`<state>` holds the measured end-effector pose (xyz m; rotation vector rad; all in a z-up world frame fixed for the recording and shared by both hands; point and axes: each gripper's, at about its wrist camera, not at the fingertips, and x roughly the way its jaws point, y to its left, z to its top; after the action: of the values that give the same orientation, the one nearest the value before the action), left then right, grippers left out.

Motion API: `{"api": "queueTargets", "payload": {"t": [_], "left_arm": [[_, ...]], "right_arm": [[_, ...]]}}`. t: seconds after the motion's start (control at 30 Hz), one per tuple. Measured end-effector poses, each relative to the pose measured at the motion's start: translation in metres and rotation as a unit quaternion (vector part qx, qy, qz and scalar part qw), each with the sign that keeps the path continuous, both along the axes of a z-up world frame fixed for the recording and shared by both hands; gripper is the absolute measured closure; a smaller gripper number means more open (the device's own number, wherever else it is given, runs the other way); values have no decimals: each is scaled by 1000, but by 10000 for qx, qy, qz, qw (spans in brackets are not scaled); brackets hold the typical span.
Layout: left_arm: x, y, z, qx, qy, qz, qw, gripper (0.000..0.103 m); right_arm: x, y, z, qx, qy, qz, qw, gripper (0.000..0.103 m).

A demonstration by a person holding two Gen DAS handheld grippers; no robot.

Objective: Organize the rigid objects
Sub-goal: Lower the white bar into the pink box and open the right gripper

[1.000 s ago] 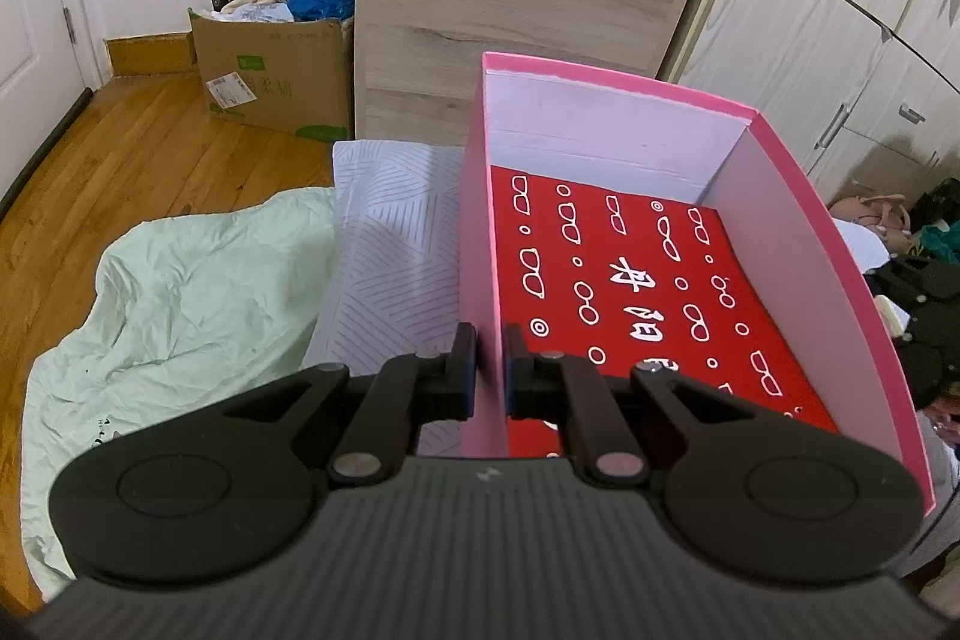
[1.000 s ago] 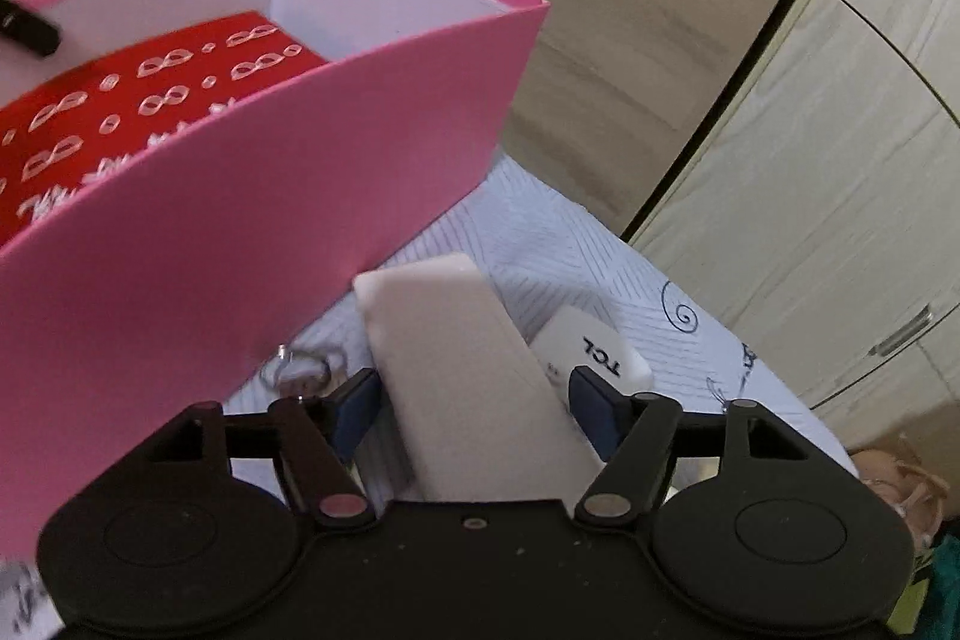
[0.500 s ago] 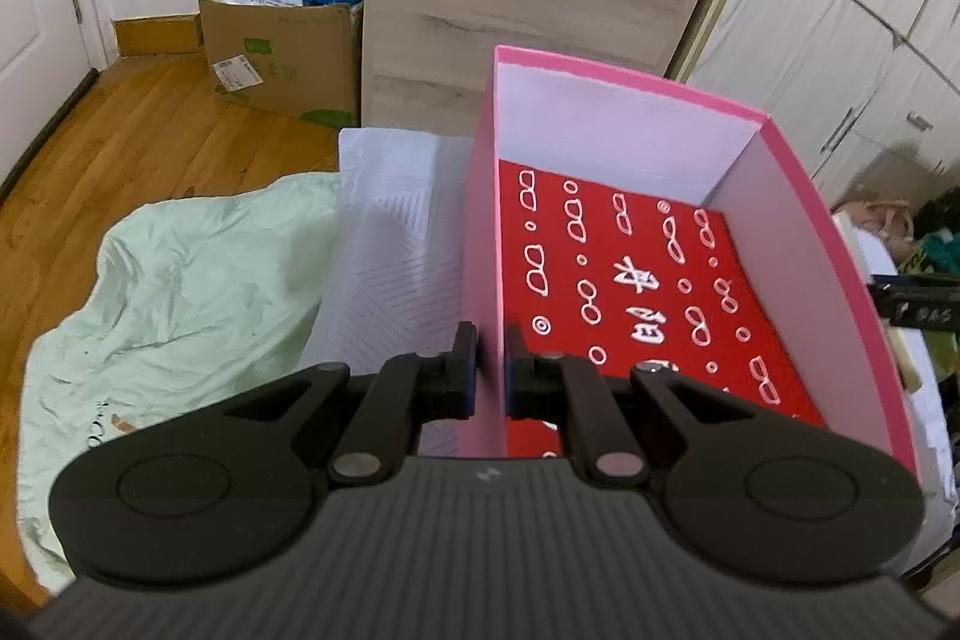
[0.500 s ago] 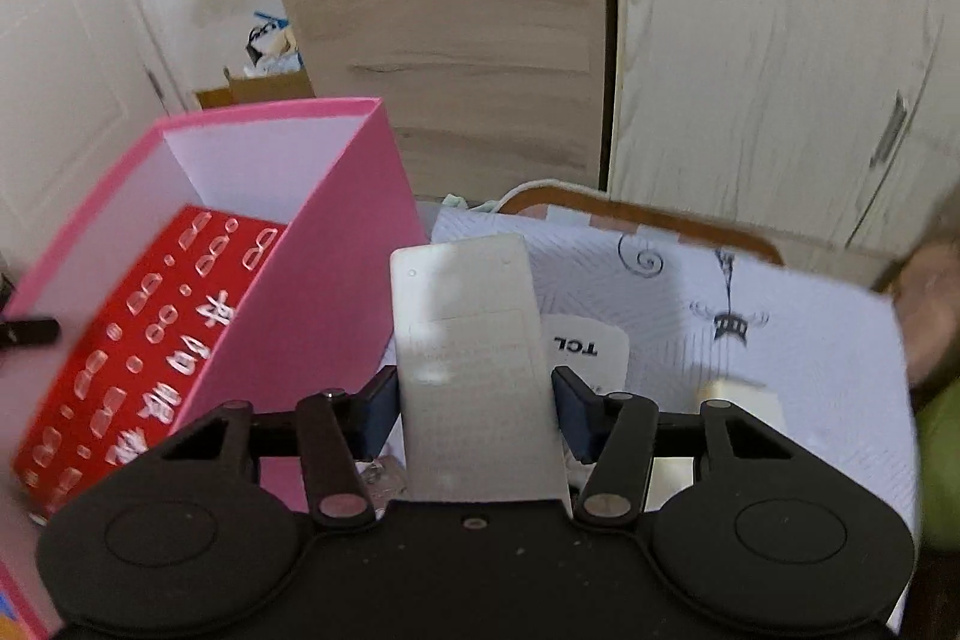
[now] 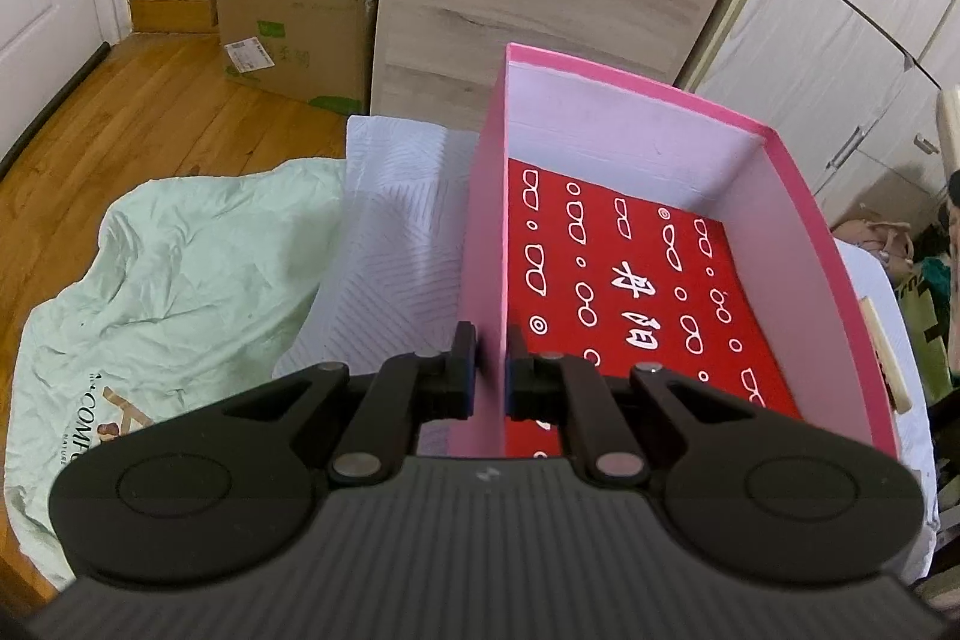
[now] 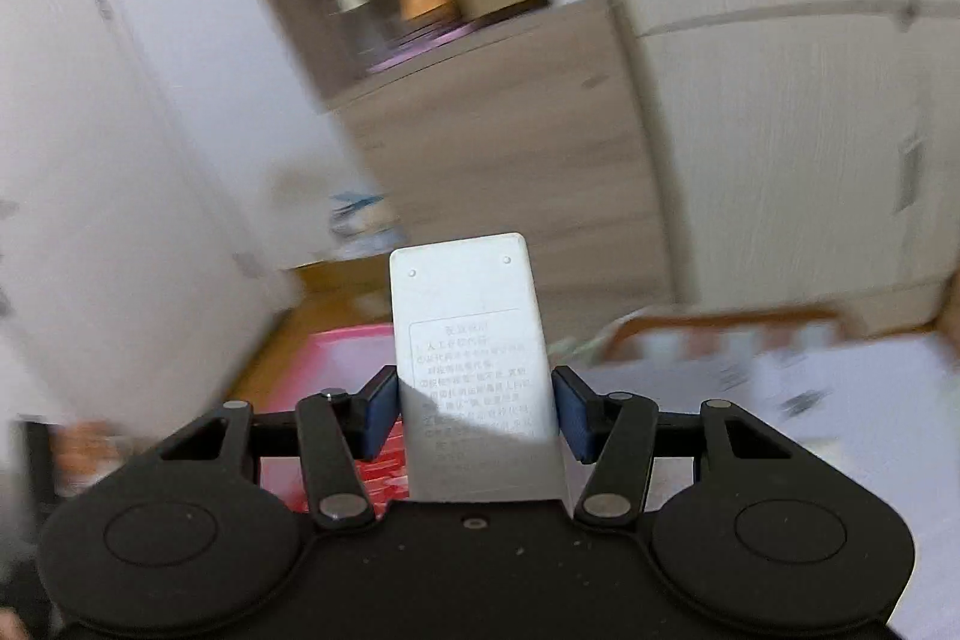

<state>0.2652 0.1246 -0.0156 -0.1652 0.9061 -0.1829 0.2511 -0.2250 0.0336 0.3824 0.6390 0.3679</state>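
The right gripper clasps a white remote by its long edges — the long axis runs straight out ahead. The pink box lies below and to the left, its near wall pinched tight by the left gripper — the carrying hand must cross over that rim.

A bed covered by a white patterned sheet is seen as the supporting surface. A pink box with a red printed floor is set directly on it. A flat pale object lies on the sheet just beside the box's right wall. A pale green cloth is draped over the sheet's left edge.
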Motion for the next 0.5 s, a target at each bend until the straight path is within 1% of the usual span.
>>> {"api": "queueTargets", "payload": {"t": [0.03, 0.1, 0.17, 0.23, 0.3, 0.33, 0.4, 0.5], "left_arm": [[0, 0, 0, 7, 11, -8, 10000, 95], [2, 2, 0, -40, 73, -12, 10000, 95], [3, 4, 0, -98, 112, 6, 9999, 94], [2, 5, 0, -103, 97, 18, 9999, 94], [1, 5, -1, -115, 73, 29, 9999, 94], [0, 5, -2, -131, 77, 35, 9999, 94], [-1, 7, -2, -173, 94, 35, 9998, 94], [-2, 9, -2, -204, 92, 17, 9997, 94]], "right_arm": [[1, 9, 0, 227, 147, 212, 9994, 43], [5, 33, -4, 491, 546, 492, 9961, 43], [10, 59, -14, 512, 984, 406, 9930, 43], [20, 81, -25, 512, 1235, 602, 9892, 43], [37, 97, -40, 762, 1671, 673, 9807, 43], [46, 102, -49, 904, 1893, 671, 9754, 43], [57, 107, -67, 1090, 2305, 457, 9659, 43], [71, 113, -89, 1193, 2664, 77, 9564, 43]]}}
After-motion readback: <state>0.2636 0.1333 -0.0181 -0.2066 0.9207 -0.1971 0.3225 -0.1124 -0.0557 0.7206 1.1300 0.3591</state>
